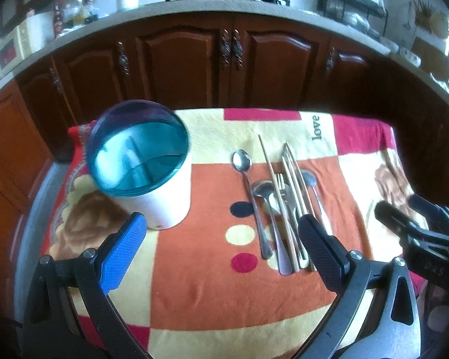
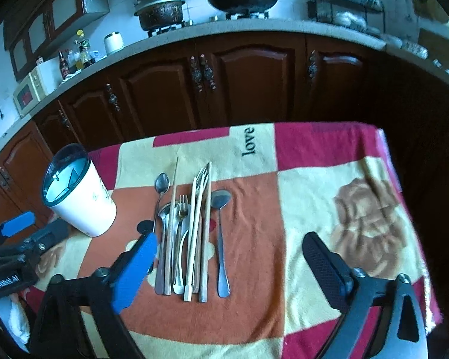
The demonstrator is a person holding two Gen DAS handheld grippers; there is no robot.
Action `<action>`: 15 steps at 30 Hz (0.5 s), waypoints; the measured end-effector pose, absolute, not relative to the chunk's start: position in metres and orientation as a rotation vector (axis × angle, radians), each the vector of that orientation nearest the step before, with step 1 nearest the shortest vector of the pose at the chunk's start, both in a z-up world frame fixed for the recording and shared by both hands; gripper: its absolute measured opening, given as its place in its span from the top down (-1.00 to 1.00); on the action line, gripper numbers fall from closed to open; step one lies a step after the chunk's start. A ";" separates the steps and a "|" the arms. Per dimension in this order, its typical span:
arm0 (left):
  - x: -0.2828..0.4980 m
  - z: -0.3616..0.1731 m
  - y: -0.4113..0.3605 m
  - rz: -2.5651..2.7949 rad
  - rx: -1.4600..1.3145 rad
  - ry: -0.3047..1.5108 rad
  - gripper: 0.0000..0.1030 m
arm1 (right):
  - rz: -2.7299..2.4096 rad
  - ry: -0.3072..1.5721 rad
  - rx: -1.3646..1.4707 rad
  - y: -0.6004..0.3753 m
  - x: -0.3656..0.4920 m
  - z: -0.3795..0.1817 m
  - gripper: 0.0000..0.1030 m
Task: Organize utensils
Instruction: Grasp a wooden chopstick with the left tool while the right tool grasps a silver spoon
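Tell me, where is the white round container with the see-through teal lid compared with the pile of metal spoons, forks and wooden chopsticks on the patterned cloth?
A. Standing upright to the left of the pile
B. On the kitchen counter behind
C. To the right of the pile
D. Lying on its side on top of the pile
A: the white round container with the see-through teal lid stands upright on the patterned cloth, left of the pile of metal spoons, forks and wooden chopsticks, not touching it.

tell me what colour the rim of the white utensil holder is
Translucent teal-blue rim on the white utensil holder; clearest in the left wrist view.
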State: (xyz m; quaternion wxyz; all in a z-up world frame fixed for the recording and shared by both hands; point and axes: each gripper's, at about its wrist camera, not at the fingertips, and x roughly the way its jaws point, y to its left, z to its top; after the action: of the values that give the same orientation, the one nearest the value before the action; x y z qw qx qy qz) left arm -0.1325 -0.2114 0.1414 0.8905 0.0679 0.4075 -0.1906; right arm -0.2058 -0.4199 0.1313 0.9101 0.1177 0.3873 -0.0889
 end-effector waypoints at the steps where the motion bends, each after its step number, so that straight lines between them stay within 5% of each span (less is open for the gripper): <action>1: -0.129 0.140 -0.215 -0.400 0.144 0.852 -0.98 | -0.169 0.809 0.253 -0.424 -0.201 0.127 -0.69; 7: -0.096 0.123 -0.243 -0.437 0.119 0.937 -0.73 | -0.074 0.878 0.313 -0.440 -0.158 0.094 0.00; 15: -0.049 0.105 -0.281 -0.442 0.101 1.023 -0.58 | 0.011 0.964 0.415 -0.466 -0.105 0.046 0.17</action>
State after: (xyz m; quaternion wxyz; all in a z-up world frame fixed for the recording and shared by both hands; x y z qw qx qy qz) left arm -0.0486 -0.2809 0.1046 0.8476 0.0481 0.4850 -0.2098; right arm -0.1054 -0.4657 0.0456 0.8656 0.1980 0.4600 0.0050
